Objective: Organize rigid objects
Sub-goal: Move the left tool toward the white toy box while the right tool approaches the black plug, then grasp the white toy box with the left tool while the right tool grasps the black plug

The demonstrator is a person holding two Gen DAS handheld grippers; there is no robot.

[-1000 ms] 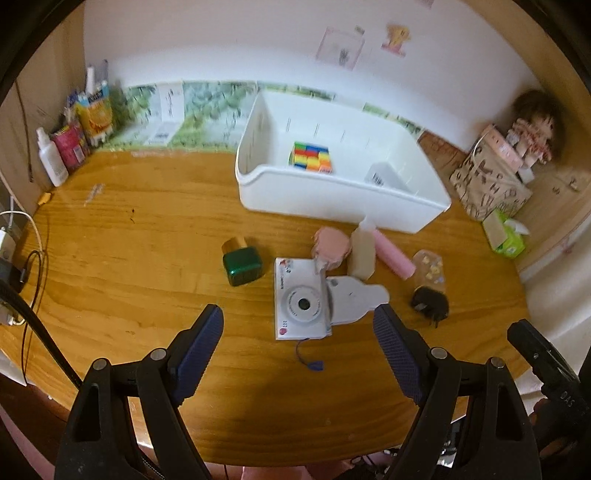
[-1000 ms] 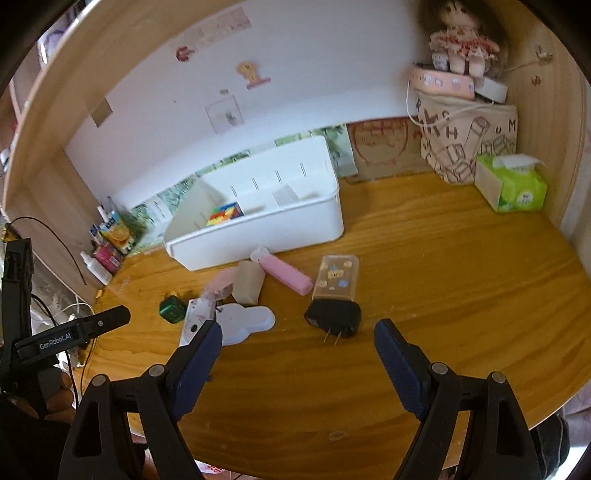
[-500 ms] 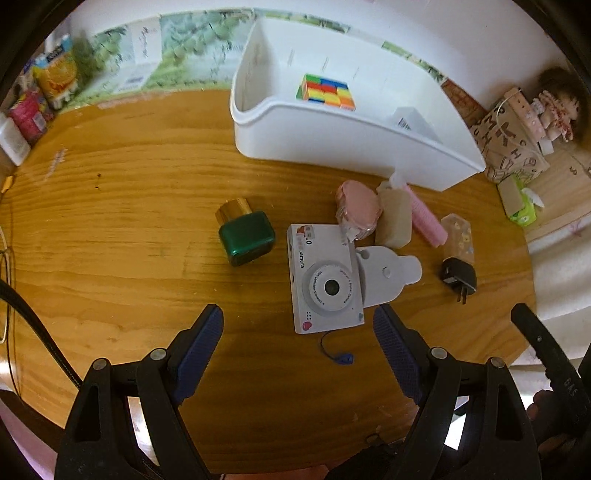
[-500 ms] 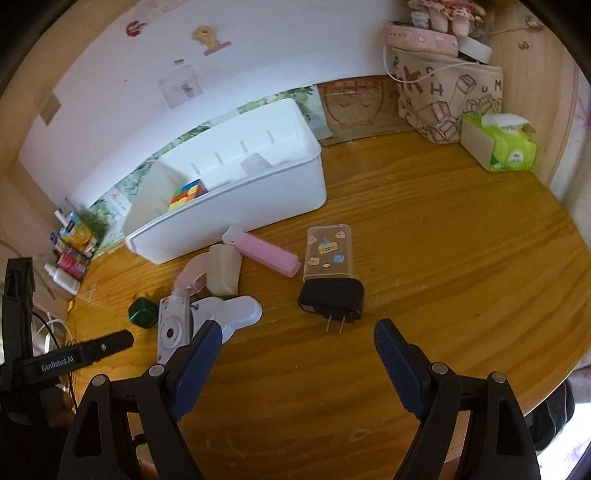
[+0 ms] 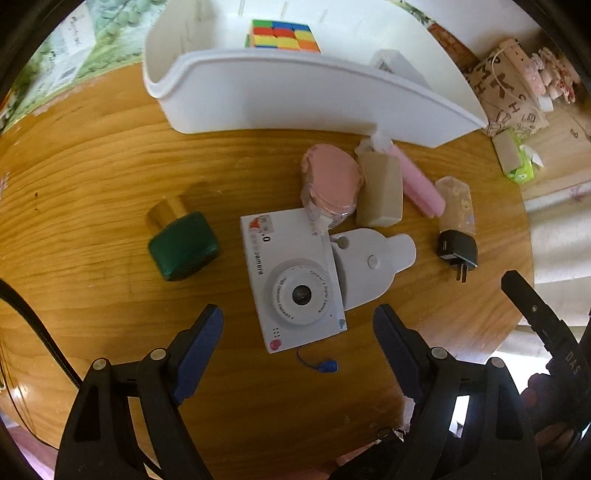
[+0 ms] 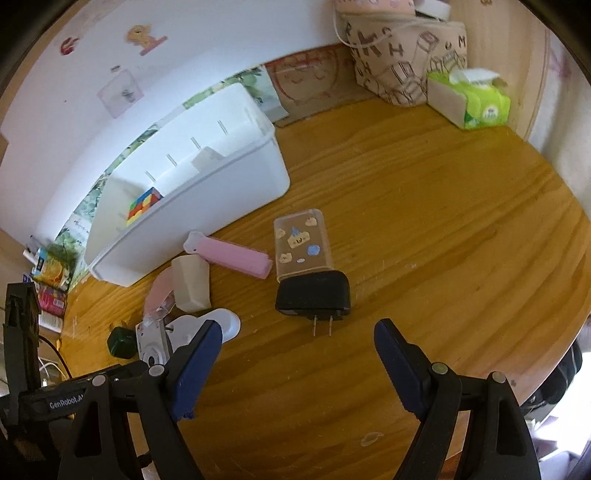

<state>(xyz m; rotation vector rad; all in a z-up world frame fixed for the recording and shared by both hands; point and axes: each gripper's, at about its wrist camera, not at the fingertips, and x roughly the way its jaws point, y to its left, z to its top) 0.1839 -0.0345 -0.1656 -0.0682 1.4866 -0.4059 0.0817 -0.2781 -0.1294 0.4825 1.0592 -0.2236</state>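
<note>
Worktop [image 6: 461,258] is round-edged wood; its near rim curves under both grippers, and the right half is bare up to the tissue pack [image 6: 471,98] and printed bag [image 6: 402,55] at the back edge. White bin [image 5: 295,99] sits at the back, its near wall just behind the clutter, a colour cube [image 5: 282,35] inside it. Left gripper [image 5: 297,334] hangs over the white toy camera [image 5: 293,277], fingers [image 5: 199,339] spread wide, holding nothing, no contact visible; the camera's near corner sits between the tips. Green bottle with gold cap [image 5: 181,243] lies left of the camera with a clear gap. Pink pouch [image 5: 330,182], beige block [image 5: 380,194] and pink bar [image 5: 419,182] crowd together behind the camera, close to the bin wall. Right gripper [image 6: 297,349] has its fingers [image 6: 397,360] equally wide apart and empty, with the black plug adapter [image 6: 314,295], prongs toward it, just ahead of the tips; the clear sticker case [image 6: 301,242] touches the adapter's far end.
</note>
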